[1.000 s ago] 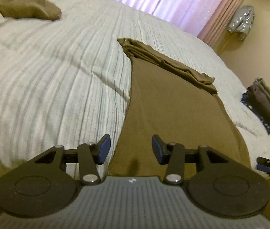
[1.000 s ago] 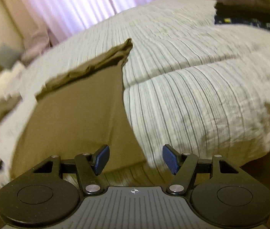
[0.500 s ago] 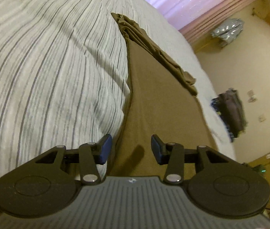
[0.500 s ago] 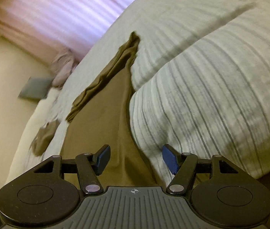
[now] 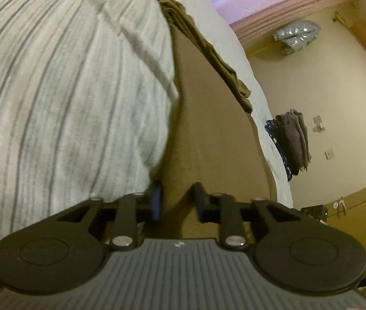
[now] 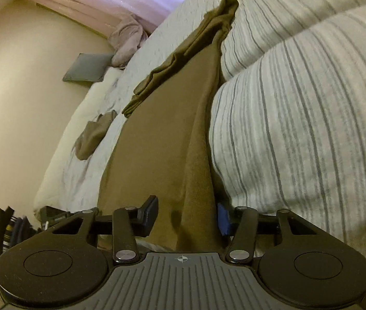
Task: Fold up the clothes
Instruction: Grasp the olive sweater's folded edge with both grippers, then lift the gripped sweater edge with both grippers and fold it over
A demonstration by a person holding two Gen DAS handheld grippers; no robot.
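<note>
An olive-brown garment [image 5: 208, 118] is spread flat on the bed, over the striped duvet [image 5: 66, 90], its far end bunched. The left tongs [image 5: 176, 201] have just been closing and are clamped on its near hem. The right tongs [image 6: 185, 215] have just been closing too, fabric between the jaws, not yet pinched.

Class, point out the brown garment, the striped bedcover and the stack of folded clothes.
brown garment [image 5: 208, 118], left wrist view, flat middle panel.
striped bedcover [image 6: 299, 118], right wrist view, puffed bare part.
stack of folded clothes [image 5: 292, 142], left wrist view, its side.
</note>
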